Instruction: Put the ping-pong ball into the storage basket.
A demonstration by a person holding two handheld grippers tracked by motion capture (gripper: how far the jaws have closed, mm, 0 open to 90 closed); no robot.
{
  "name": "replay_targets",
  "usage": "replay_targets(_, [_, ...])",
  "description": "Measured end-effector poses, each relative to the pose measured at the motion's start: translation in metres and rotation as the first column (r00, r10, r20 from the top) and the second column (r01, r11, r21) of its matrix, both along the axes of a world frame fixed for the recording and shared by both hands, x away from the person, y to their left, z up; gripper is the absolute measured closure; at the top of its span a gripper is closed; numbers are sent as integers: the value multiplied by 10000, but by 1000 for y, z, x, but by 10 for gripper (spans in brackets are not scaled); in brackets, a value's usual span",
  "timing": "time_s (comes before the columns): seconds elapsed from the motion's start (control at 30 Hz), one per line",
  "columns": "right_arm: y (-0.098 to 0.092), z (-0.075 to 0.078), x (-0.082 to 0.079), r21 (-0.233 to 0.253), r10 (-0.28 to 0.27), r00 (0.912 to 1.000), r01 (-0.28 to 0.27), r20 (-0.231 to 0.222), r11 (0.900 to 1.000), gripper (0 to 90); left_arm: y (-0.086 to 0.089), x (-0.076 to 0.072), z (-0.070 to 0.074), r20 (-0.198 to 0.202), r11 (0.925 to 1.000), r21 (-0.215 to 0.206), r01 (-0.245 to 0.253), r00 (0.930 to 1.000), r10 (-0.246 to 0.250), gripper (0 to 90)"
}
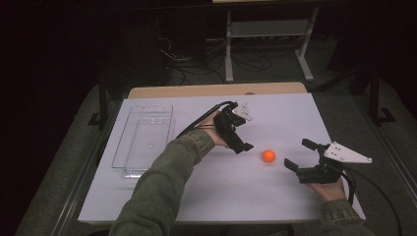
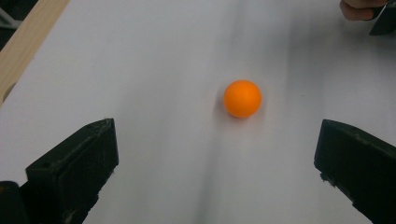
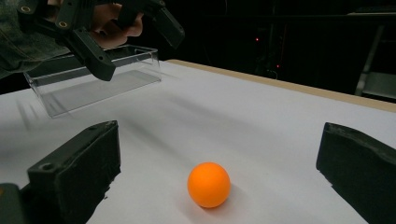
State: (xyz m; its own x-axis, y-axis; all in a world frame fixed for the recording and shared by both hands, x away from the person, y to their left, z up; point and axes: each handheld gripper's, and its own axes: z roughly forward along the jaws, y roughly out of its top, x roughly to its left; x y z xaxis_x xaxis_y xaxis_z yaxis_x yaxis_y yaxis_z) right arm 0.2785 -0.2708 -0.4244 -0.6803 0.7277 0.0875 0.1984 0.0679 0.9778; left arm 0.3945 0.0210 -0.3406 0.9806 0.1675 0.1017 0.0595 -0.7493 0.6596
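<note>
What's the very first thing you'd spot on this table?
The bright orange ball, alone on the white table right of the middle. Two black tongs, both open, point at it: the left tongs just beside it, the right tongs a little farther off. A clear plastic box sits empty at the table's left side.

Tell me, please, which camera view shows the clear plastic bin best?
The high view: it looks down on the whole clear plastic bin, showing its rectangular outline, left of the left gripper. The right gripper view shows the bin from the side, partly hidden behind the left gripper. The left gripper view looks at the orange ball instead.
</note>
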Motion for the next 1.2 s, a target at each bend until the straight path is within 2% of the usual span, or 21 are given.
replay_targets(1.2, [-1, 1, -1, 100, -51, 10000, 50, 32, 9999, 0, -35, 3, -24, -267, 9984, 232, 513, 9984, -507, 0])
